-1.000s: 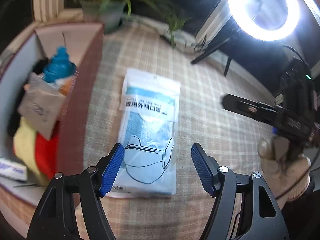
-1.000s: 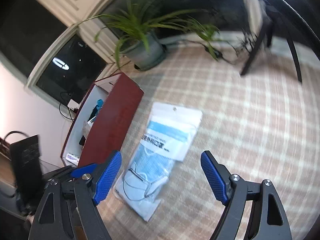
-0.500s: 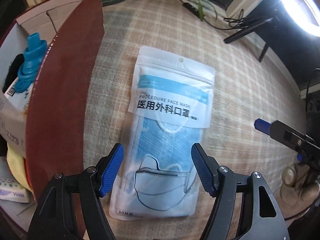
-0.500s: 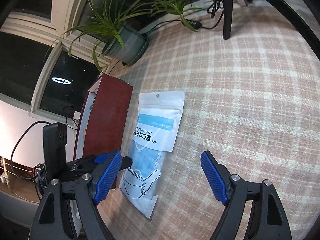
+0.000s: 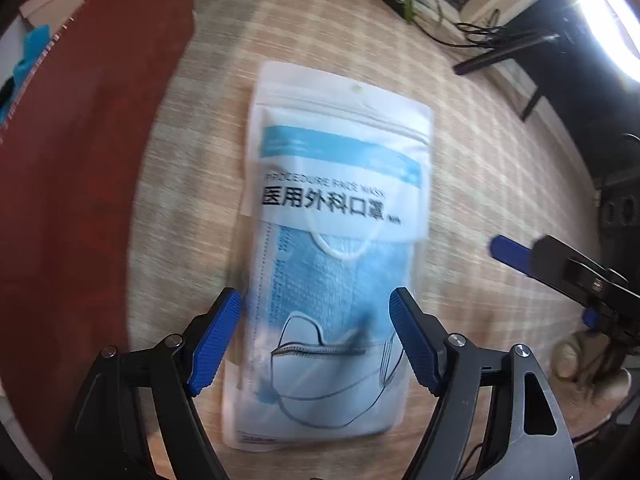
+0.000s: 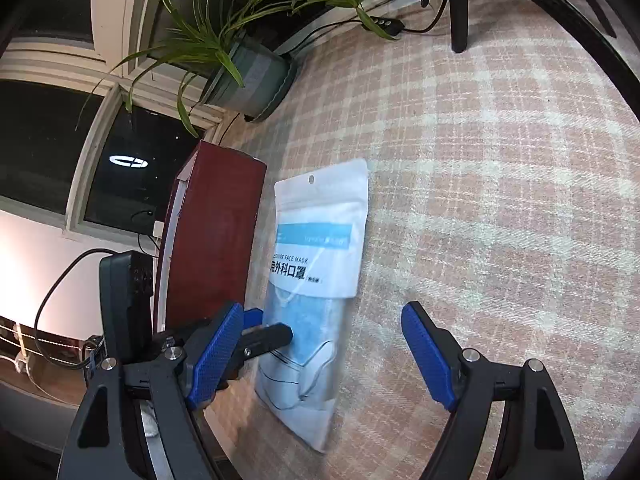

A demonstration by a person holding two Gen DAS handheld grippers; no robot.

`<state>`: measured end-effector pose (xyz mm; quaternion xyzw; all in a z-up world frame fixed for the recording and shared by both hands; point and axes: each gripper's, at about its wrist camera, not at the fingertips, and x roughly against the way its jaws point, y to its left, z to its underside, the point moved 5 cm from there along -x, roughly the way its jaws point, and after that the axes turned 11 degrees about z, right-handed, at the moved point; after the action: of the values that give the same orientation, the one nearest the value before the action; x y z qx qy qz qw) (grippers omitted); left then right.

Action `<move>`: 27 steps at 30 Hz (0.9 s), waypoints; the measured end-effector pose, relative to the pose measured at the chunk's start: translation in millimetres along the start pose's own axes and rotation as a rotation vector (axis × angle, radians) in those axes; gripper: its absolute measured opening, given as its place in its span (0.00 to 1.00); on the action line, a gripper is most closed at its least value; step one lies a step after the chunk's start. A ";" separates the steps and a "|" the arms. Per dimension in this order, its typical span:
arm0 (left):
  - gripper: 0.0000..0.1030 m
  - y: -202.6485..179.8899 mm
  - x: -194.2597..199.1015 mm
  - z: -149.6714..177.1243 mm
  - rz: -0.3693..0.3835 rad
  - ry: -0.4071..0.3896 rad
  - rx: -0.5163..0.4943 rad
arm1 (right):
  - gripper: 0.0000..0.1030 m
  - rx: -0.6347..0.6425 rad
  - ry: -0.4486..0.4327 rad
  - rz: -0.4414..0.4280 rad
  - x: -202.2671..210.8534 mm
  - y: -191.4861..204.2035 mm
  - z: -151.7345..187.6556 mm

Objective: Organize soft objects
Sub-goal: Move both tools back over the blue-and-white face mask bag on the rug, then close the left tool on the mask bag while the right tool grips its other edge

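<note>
Close on my left stands a dark red box [image 5: 80, 184], its tall side wall running alongside the face-mask pack [image 5: 332, 248] with only a strip of checked tablecloth [image 5: 500, 184] between them. At the far edge of the cloth sits a potted spider plant [image 6: 248, 76], with cables and the black legs of a stand near it, and a bright ring light [image 5: 608, 16] glares at the upper right of my left view. Nothing lies on top of the pack.

The pack lies flat on the cloth, long axis running straight away from me, parallel to the box wall — the white header with its hang hole at the far end, the clear end showing blue masks and a mask drawing nearest me.

My left gripper [image 5: 316, 336] points steeply down over that near end, its jaws opening, the blue pads straddling the pack's width without pressing it. My right gripper [image 6: 320, 356] hangs to the pack's right, jaws wide apart with nothing between them; through it I see one left fingertip lying over the pack's near end.

Left view is motion-blurred, so the small print is unreadable. What the box holds is mostly hidden — only a scrap of blue shows at its rim.
</note>
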<state>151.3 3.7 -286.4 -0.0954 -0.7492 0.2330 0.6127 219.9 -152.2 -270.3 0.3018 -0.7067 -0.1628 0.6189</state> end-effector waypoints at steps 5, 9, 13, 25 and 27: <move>0.75 -13.7 -4.0 8.1 0.051 -0.030 0.010 | 0.76 0.007 0.017 0.014 -4.8 -1.4 1.0; 0.76 -13.9 3.6 16.2 0.066 -0.117 0.028 | 0.76 0.017 0.035 0.023 -10.5 -2.2 0.7; 0.76 -5.4 8.1 29.0 0.064 -0.183 0.048 | 0.76 0.035 0.061 0.027 -19.5 0.7 1.6; 0.75 5.6 14.1 36.8 0.158 -0.251 0.060 | 0.50 0.130 0.134 0.059 -41.7 16.2 9.3; 0.75 4.1 12.5 34.5 0.164 -0.254 0.057 | 0.49 0.140 0.138 0.069 -45.1 17.6 11.0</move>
<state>114.7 4.7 -282.2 -0.1085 -0.8033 0.3137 0.4946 207.6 -112.0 -296.7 0.3301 -0.6821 -0.0703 0.6487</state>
